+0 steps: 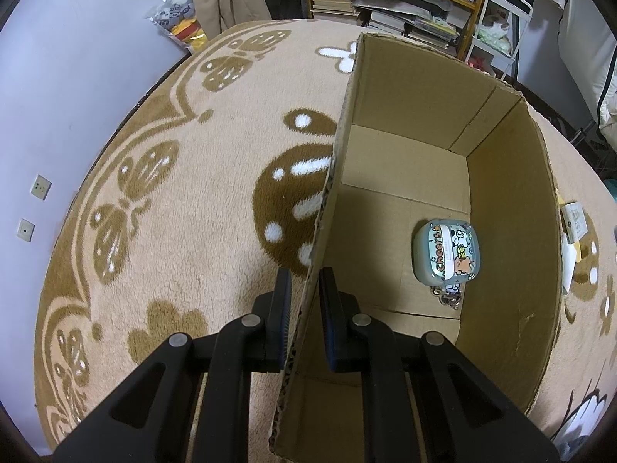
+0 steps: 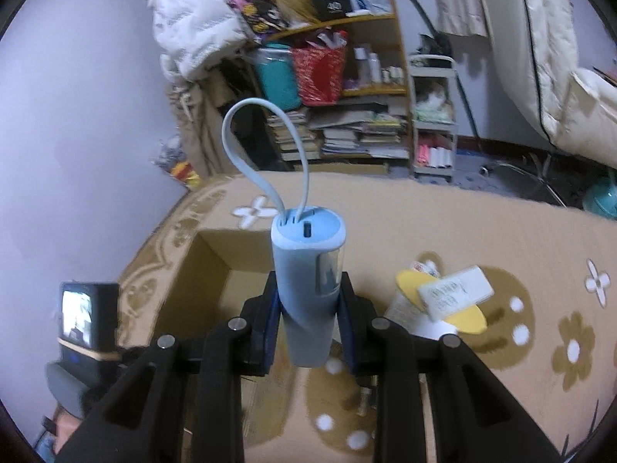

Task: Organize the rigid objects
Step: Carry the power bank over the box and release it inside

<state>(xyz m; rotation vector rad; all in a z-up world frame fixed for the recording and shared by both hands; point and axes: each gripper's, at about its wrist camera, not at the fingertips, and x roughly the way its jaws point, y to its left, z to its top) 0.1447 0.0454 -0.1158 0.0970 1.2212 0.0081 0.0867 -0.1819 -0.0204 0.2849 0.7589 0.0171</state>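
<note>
Right gripper point(image 2: 308, 308) pinching blue power bank point(image 2: 308, 289), loop cable up; left gripper point(image 1: 304, 301) clamps cardboard box point(image 1: 501, 193) wall. Step: carry. Next: lower beside cartoon case point(image 1: 447, 252).

Small cartoon-printed case point(image 1: 447, 251) on the floor of the cardboard box point(image 1: 513, 200): reads "cheers". Print on the white card point(image 2: 455, 293) on the rug is too blurred to read.
</note>
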